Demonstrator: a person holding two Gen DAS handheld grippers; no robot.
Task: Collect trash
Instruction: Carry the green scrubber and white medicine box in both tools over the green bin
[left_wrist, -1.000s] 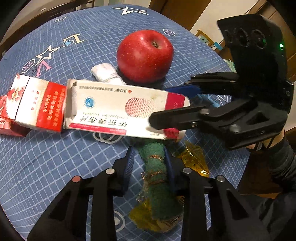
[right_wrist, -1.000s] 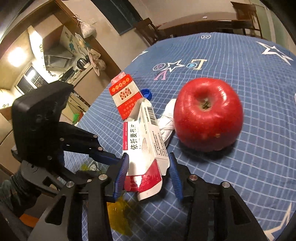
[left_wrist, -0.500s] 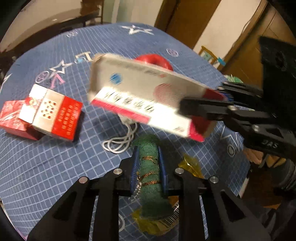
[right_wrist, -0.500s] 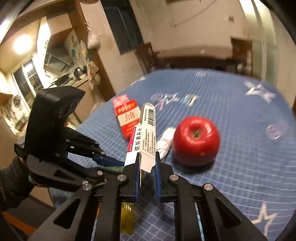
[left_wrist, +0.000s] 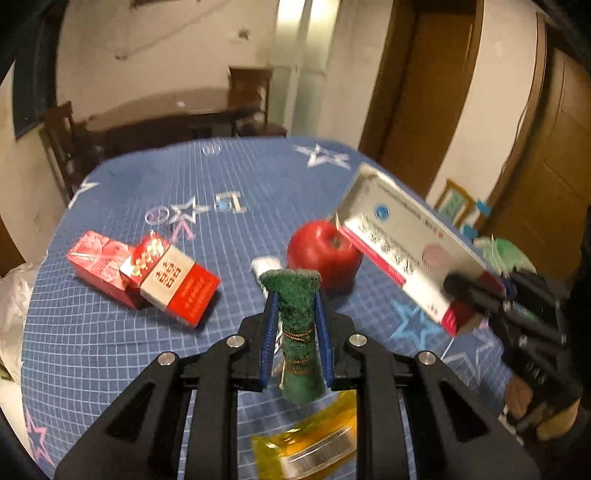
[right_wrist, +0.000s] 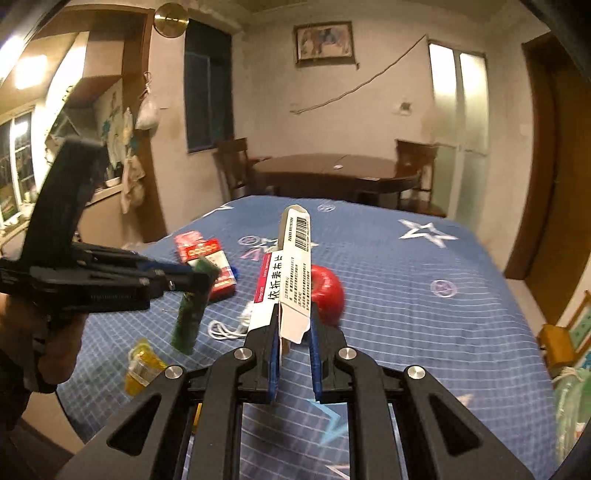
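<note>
My left gripper (left_wrist: 294, 306) is shut on a green scouring pad (left_wrist: 297, 332) and holds it above the table; it also shows in the right wrist view (right_wrist: 190, 306). My right gripper (right_wrist: 293, 332) is shut on a white and red medicine box (right_wrist: 284, 273), lifted off the table and pointing up; the box also shows in the left wrist view (left_wrist: 410, 251). A yellow wrapper (left_wrist: 306, 446) lies on the blue tablecloth (left_wrist: 110, 332) below the left gripper.
A red apple (left_wrist: 323, 254), a red and white cigarette box (left_wrist: 173, 284), a second red box (left_wrist: 96, 258), a crumpled white tissue (left_wrist: 264, 264) and a white string (right_wrist: 225, 328) lie on the table. A green bag (left_wrist: 502, 254) sits off the right edge.
Both grippers closed on their items and lifted: the left raised the green scouring pad, the right raised the medicine box off the table and tilted it upward.
</note>
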